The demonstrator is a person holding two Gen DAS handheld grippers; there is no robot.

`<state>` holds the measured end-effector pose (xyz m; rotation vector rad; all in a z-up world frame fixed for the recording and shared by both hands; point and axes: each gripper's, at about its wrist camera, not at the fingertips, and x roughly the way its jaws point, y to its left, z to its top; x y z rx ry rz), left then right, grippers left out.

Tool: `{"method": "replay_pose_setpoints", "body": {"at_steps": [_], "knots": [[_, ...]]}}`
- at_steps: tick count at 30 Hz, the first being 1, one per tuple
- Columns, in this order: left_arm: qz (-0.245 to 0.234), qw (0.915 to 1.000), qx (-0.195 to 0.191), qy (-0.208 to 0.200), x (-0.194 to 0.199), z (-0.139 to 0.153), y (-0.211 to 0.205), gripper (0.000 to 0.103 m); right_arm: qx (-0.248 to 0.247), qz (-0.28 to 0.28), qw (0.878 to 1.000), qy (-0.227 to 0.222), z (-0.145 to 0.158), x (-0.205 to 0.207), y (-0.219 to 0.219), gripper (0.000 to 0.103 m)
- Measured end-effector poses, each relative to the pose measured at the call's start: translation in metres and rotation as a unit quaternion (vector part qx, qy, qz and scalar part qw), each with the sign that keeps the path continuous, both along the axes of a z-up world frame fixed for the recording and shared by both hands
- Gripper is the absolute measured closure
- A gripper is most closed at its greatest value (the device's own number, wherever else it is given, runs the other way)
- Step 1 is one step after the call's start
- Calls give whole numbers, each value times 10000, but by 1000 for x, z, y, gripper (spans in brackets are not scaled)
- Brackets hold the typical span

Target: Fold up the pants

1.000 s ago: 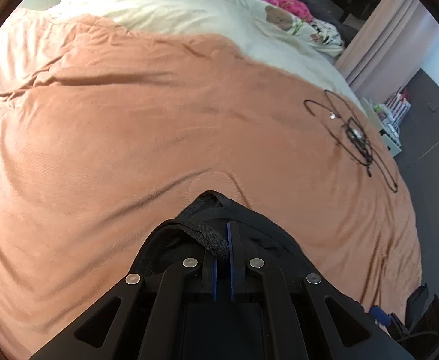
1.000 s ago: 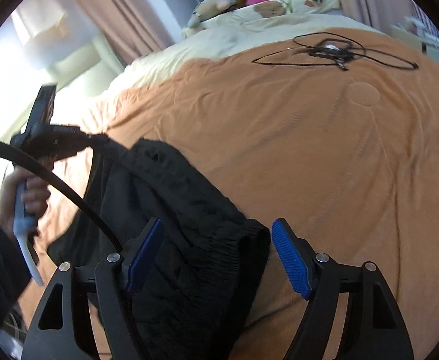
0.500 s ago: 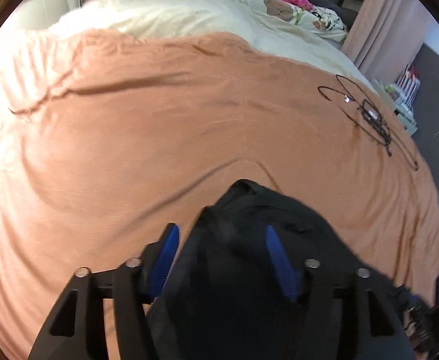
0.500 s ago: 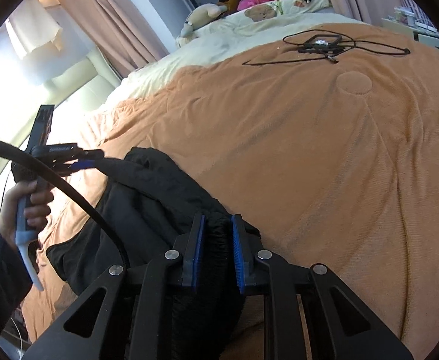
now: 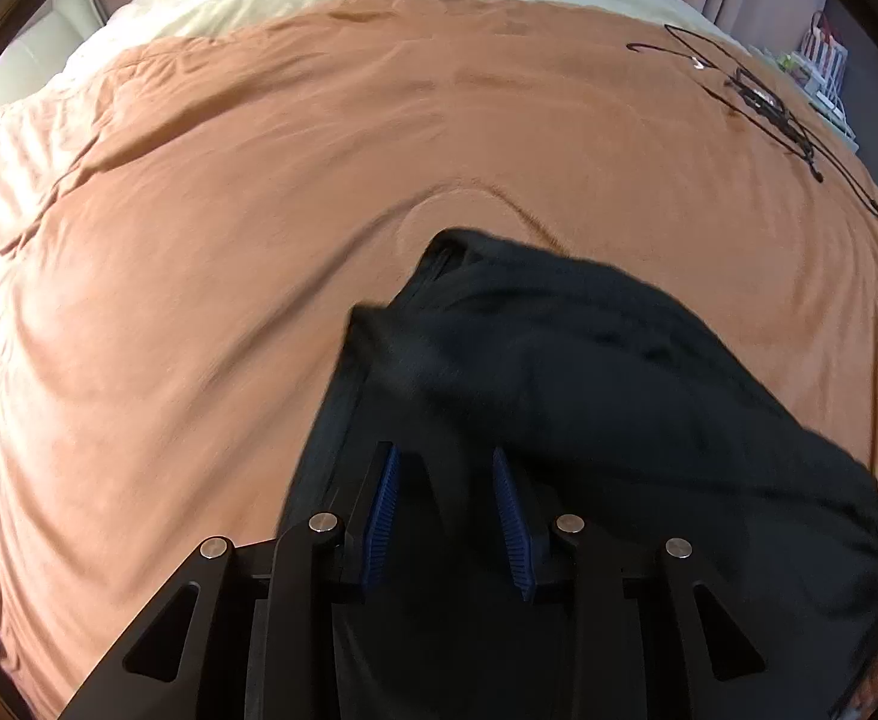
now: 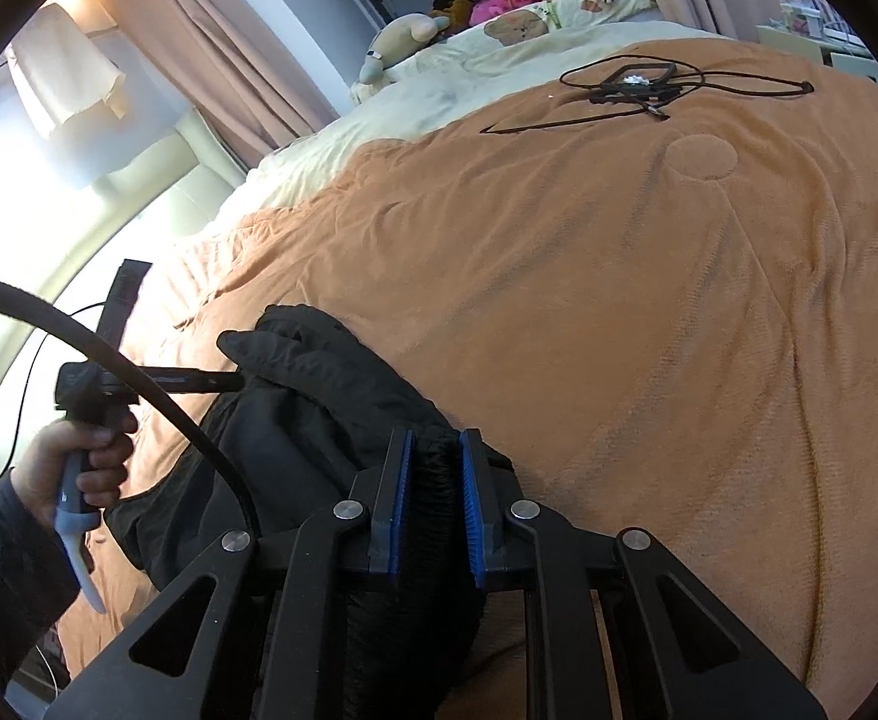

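The black fabric pants (image 6: 319, 396) are pinched at the waistband by the right gripper (image 6: 433, 480); the left gripper (image 5: 446, 498), parted and holding nothing, should be closed on the opposite edge before spreading flat on the orange-blanketed bed (image 6: 619, 300).

Wide bare stretch of orange blanket (image 6: 649, 312) ahead & to the right of the pants (image 6: 331, 396): open room for either tool. Only obstacle on it is the black cable tangle (image 6: 637, 87) (far side, well apart from the pants). Beyond that, cream bedding (image 6: 469, 60) w/ soft toys (image 6: 403, 39) at the bed's head. Curtain (image 6: 199, 42) and wall close off the left.
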<state>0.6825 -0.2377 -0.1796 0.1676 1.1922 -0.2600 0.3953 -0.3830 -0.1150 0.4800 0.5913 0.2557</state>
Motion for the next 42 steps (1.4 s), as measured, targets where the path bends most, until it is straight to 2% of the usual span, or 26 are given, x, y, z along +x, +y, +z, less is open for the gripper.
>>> {"method": "replay_pose_setpoints", "body": {"at_steps": [5, 10, 15, 16, 18, 19, 20, 22, 28, 34, 42], "knots": [[24, 9994, -224, -248, 24, 2, -20, 68, 14, -85, 10000, -26, -1, 4, -2, 91], [-31, 9993, -165, -320, 36, -1, -42, 68, 39, -222, 9997, 7, -5, 6, -4, 91], [47, 9988, -254, -422, 35, 6, -38, 68, 72, -234, 9997, 76, -8, 8, -1, 89], [66, 9986, -257, -468, 32, 11, -36, 68, 97, -227, 9997, 94, -7, 7, -1, 85], [125, 9983, -214, -530, 28, 21, -30, 63, 141, -244, 9995, 125, -5, 5, -3, 67], [162, 9980, -280, -535, 24, 27, -25, 60, 158, -296, 9994, 105, -3, 2, -5, 48], [187, 9978, -351, -535, 21, 32, -19, 57, 200, -354, 9992, 54, 0, -2, -7, 36], [252, 9973, -428, -545, 11, 44, -7, 54, 252, -399, 9989, -33, 4, -8, -10, 35], [342, 9967, -415, -610, -22, 71, 28, 53, 279, -211, 9991, 225, 11, -27, -2, 35], [500, 9954, -498, -649, -50, 89, 56, 53, 343, -179, 9988, 303, 20, -49, -2, 35], [645, 9938, -683, -596, -99, 87, 95, 53, 663, -276, 9964, 453, 13, -82, 0, 35]]}}
